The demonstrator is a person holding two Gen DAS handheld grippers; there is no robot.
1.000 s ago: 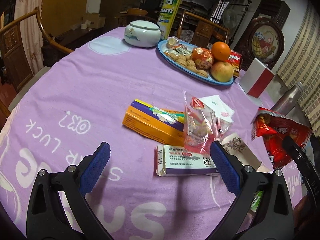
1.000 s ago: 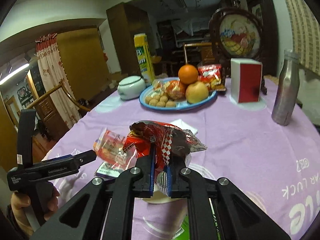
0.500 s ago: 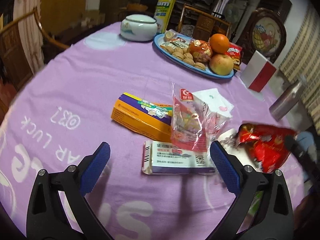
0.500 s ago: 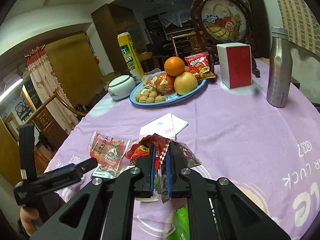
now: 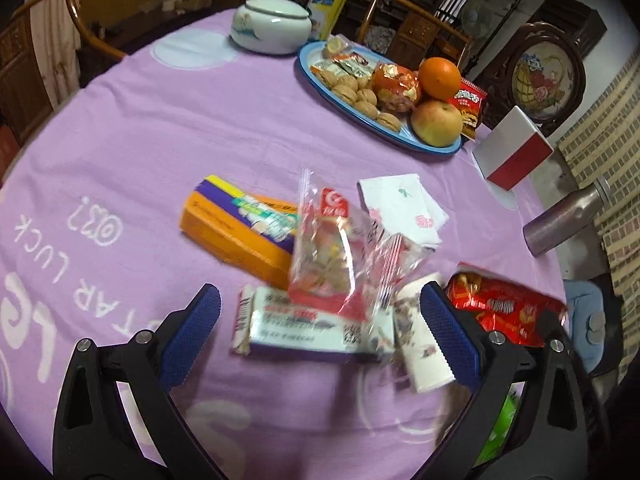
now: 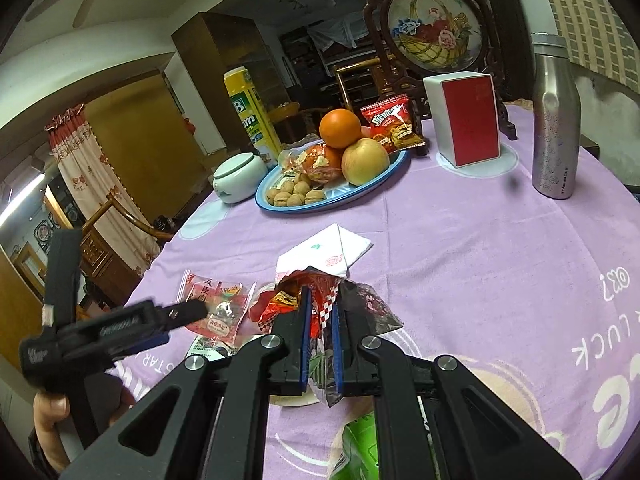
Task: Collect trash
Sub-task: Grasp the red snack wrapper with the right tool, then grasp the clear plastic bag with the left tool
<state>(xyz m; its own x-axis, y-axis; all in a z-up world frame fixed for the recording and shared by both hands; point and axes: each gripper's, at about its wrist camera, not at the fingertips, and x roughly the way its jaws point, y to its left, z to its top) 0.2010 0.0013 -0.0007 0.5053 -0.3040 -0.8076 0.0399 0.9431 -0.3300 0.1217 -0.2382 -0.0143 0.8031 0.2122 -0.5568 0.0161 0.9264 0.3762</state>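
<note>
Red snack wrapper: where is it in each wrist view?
Left wrist: red snack wrapper at lower right, behind the left tongs' right finger.
Right wrist: bottom centre, pinched in the right tongs.
Shared landmark: blue fruit plate, beyond it on the table.

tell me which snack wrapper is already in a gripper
The crumpled red wrapper, pinched in the shut right gripper. The clear red-labelled bag lies loose on the table ahead of the open left gripper.

Red snack wrapper [image 6: 320, 312] between closed jaws
</note>
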